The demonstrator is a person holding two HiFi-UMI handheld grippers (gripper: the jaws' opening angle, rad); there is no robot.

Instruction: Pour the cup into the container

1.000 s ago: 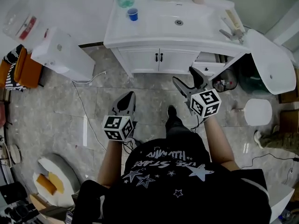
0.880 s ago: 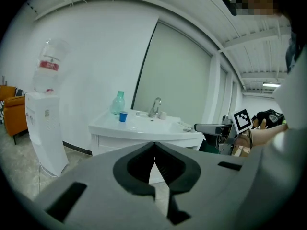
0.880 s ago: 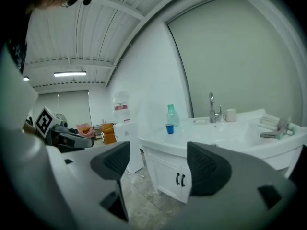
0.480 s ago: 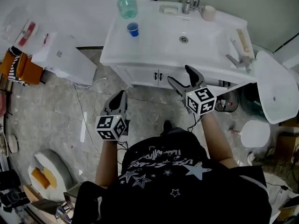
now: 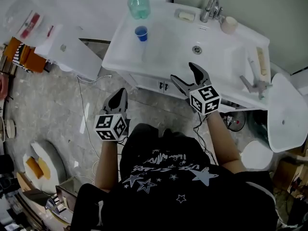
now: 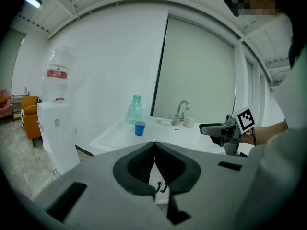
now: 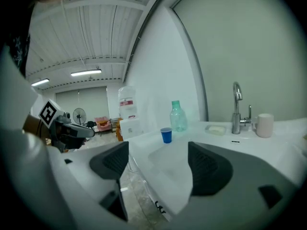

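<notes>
A small blue cup (image 5: 141,33) stands on the white vanity top (image 5: 120,52), near its left end. Just behind it is a green plastic bottle (image 5: 138,2). The basin (image 5: 192,42) with its faucet (image 5: 210,7) lies to the right. My right gripper (image 5: 184,72) reaches over the counter's front edge. It is open, has just been opening a little wider, and nothing is between its jaws. The cup (image 7: 166,134) shows far ahead of it. My left gripper (image 5: 119,94) hangs over the floor short of the vanity, shut and empty, with the cup (image 6: 139,128) ahead.
A water dispenser (image 5: 67,47) stands left of the vanity, with a cable trailing on the floor. A beige cup (image 5: 229,24) sits by the faucet. A white lidded fixture (image 5: 286,114) is at the right. The cabinet doors (image 5: 159,85) are closed below the counter.
Both grippers have moved forward toward the vanity, which now sits closer in the head view. The right gripper went from in front of the cabinet to over the counter's edge.
</notes>
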